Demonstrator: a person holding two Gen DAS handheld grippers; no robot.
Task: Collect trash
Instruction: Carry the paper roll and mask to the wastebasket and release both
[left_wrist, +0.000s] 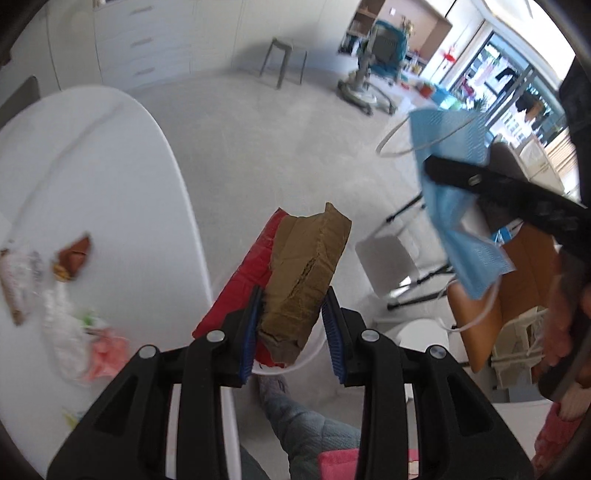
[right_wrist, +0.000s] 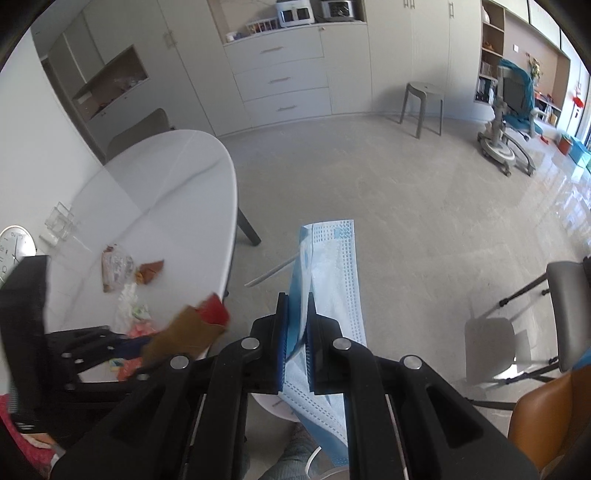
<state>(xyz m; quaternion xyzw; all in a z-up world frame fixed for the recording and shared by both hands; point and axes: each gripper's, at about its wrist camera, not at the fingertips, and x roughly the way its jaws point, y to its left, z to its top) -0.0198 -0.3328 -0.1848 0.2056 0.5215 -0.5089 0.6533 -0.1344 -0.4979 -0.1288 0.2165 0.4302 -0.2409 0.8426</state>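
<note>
My left gripper (left_wrist: 293, 332) is shut on a torn red and brown cardboard box (left_wrist: 295, 273), held in the air off the table's edge; the box also shows in the right wrist view (right_wrist: 192, 332). My right gripper (right_wrist: 297, 339) is shut on a blue face mask (right_wrist: 328, 258), which hangs below the jaws with its ear loops loose. In the left wrist view the mask (left_wrist: 458, 206) hangs to the right of the box. More wrappers (left_wrist: 70, 295) lie on the white table (left_wrist: 110, 177). A white round rim (left_wrist: 314, 354), perhaps a bin, shows under the box.
A brown wrapper (right_wrist: 149, 273) and a clear packet (right_wrist: 116, 269) lie on the table (right_wrist: 166, 184). A clock (right_wrist: 14, 247) and a clear holder (right_wrist: 61, 221) stand at its left. An orange chair (right_wrist: 550, 410), a grey stool (right_wrist: 423, 107) and a swivel chair (right_wrist: 509, 122) stand on the floor.
</note>
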